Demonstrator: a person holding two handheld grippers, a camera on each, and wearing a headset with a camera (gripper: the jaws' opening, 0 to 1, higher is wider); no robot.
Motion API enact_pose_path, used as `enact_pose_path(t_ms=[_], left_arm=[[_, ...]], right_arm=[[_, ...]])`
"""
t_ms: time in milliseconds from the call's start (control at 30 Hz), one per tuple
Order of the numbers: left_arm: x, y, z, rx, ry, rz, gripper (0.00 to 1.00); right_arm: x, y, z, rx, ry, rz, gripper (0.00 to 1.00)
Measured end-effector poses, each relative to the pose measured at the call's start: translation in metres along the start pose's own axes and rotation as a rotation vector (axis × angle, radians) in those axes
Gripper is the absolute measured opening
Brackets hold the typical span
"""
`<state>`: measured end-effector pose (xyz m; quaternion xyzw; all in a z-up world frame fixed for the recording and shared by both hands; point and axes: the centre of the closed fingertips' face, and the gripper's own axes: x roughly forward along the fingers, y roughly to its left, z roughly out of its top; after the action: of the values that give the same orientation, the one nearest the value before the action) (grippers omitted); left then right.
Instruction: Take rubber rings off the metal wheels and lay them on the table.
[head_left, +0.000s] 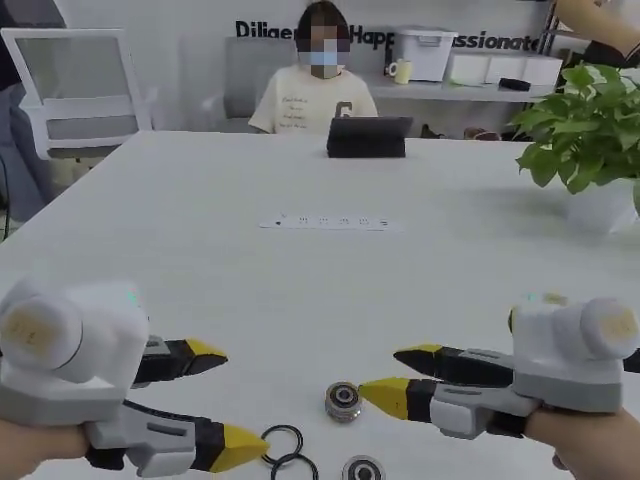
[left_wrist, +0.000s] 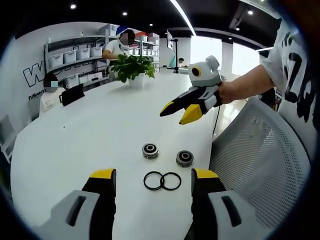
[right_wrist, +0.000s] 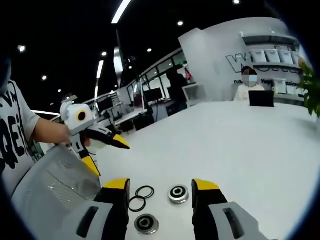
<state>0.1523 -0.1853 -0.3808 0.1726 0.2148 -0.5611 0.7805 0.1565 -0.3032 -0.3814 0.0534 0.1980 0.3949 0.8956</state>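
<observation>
**Rubber rings** (head_left: 283, 441): two thin, black, plain loops. They lie flat on the counter (head_left: 300, 290) at the lower centre of the head view. Their edges touch or overlap, just left of the metal wheels (head_left: 343, 399). By my reading they are laid where the task wants them, beside the metal parts and not on them.

**Metal wheels**: two, small and round, each with a bright hub and a dark band about the rim. One sits just right of the rings, the other at the bottom edge of the frame. Whether a ring sits in either groove is too small to tell, so check before you count them done.

**Left gripper** (head_left: 228, 397): yellow-tipped jaws spread wide, holding nothing, at lower left. You hold it raised off the counter. In its own view the rings lie ahead between the jaws.

**Right gripper** (head_left: 388, 372): jaws parted and empty, at lower right. Its tips are near the higher wheel but apart from it. You angle both grippers inward to flank the wheels, probably so that one can steady a wheel while the other peels.

**Surroundings**:
- Power strip (head_left: 325, 222), mid-counter.
- Potted plant (head_left: 585, 130), at the right edge.
- Tablet (head_left: 367, 137), at upper centre, with a seated person (head_left: 312, 100) behind it.
</observation>
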Motion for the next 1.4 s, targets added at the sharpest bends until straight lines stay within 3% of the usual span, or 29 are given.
enact_pose_path(t_ms=[400,667,733,1067,1400], left_arm=[[-0.008,-0.005,0.006,-0.003,-0.015,0.013,0.62],[-0.01,-0.008,0.007,0.0,-0.019,0.018,0.63],[-0.011,-0.01,0.006,0.003,-0.017,0.019,0.64],[-0.013,-0.018,0.001,0.015,-0.008,0.019,0.67],[-0.017,-0.017,-0.005,0.022,0.007,0.028,0.7]], right_arm=[[-0.021,0.005,-0.009,-0.062,0.004,-0.012,0.6],[-0.034,0.006,-0.021,-0.138,0.037,-0.034,0.64],[-0.037,0.005,-0.026,-0.172,0.061,-0.04,0.65],[-0.047,0.008,-0.029,-0.194,0.061,-0.053,0.68],[-0.055,0.008,-0.04,-0.236,0.102,-0.055,0.69]])
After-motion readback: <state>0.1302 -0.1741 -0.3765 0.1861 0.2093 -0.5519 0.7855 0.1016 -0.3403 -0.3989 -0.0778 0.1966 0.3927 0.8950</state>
